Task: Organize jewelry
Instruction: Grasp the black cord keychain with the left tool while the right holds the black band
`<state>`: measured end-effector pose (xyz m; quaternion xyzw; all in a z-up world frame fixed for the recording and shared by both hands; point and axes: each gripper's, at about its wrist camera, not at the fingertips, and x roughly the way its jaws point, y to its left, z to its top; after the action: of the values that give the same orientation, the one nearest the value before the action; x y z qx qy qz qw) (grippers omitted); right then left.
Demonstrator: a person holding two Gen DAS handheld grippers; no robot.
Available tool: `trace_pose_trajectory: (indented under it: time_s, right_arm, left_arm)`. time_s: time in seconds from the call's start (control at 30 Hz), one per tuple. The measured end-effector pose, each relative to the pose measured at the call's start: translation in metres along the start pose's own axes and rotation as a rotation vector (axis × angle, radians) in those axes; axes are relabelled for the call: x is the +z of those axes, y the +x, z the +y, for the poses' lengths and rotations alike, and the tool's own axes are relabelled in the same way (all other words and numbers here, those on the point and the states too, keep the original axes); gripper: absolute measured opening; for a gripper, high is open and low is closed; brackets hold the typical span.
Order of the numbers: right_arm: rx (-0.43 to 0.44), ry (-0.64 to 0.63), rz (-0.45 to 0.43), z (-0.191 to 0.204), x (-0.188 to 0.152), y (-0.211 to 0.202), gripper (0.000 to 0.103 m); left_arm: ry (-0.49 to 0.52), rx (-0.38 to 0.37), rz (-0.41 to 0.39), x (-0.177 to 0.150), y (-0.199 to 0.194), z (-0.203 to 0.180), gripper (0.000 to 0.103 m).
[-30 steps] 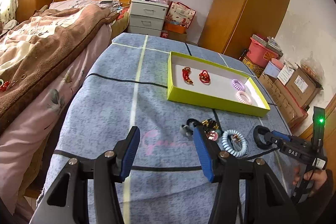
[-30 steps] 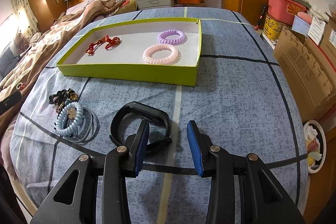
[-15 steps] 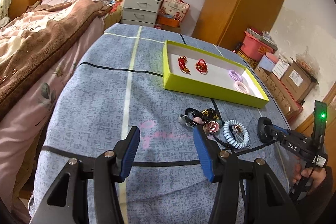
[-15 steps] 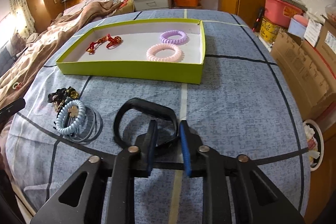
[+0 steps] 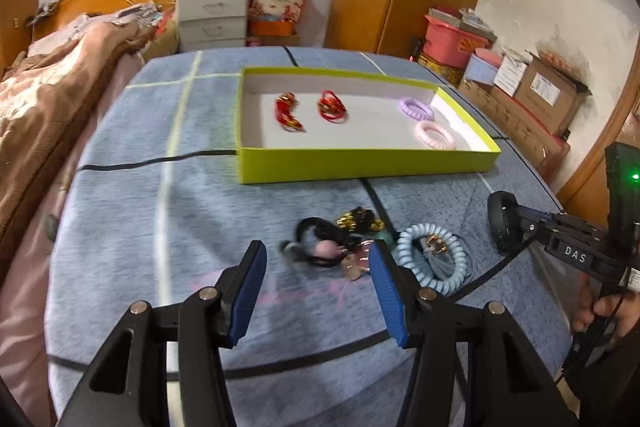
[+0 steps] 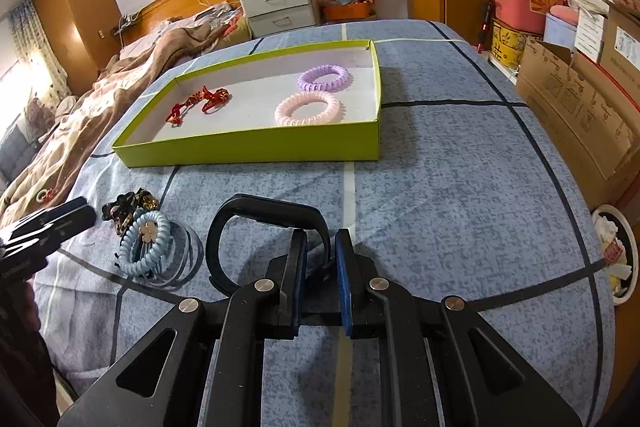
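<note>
A yellow-green tray [image 5: 360, 163] [image 6: 248, 147] lies on the blue cloth and holds two red pieces [image 5: 288, 111], a purple coil tie [image 6: 325, 77] and a pink coil tie [image 6: 308, 109]. In front of it lies a pile of black hair ties with a gold clip [image 5: 324, 239] beside a light blue coil tie [image 5: 434, 259] [image 6: 146, 243]. My left gripper [image 5: 317, 251] hangs open just above that pile, nothing between its pads. My right gripper [image 6: 321, 239] [image 5: 516, 219] is closing its jaws, and they pinch the near side of a black band [image 6: 256, 211].
A bed with a brown blanket [image 5: 48, 99] runs along the left side. Cardboard boxes [image 6: 580, 107] and a pink tub [image 5: 452, 39] stand to the right, a grey drawer unit [image 5: 212, 15] at the back. A bowl [image 6: 614, 255] sits on the floor at right.
The right jaws have closed from wide apart onto the black band. The left gripper has moved toward the hair-tie pile and rolled slightly, still open.
</note>
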<state>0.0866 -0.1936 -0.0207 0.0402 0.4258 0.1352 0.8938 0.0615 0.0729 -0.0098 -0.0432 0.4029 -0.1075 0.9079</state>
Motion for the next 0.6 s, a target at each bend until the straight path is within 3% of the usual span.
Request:
trace_pose_trajectory:
  time_s: [0.07, 0.17, 0.27, 0.37, 0.47, 0.6]
  right_arm:
    - [0.011, 0.005, -0.001, -0.002, 0.0, -0.001, 0.015]
    - [0.019, -0.005, 0.0, -0.002, 0.0, -0.001, 0.015]
    - [0.041, -0.009, -0.003, -0.002, -0.001, -0.001, 0.015]
    - [0.054, -0.01, -0.005, -0.001, -0.003, -0.001, 0.015]
    - [0.066, -0.004, -0.009, -0.001, -0.002, -0.001, 0.015]
    - [0.074, -0.01, -0.008, 0.001, -0.004, -0.001, 0.015]
  left_arm:
    - [0.02, 0.028, -0.016, 0.0, 0.001, -0.007, 0.055]
    - [0.023, 0.012, 0.003, 0.001, 0.007, -0.01, 0.055]
    - [0.018, 0.074, 0.026, 0.003, 0.015, -0.009, 0.055]
    - [0.03, 0.061, 0.028, 0.002, 0.016, -0.013, 0.054]
    - [0.027, 0.065, 0.04, 0.003, 0.018, -0.013, 0.051]
    - [0.01, 0.069, 0.054, 0.002, 0.02, -0.011, 0.037]
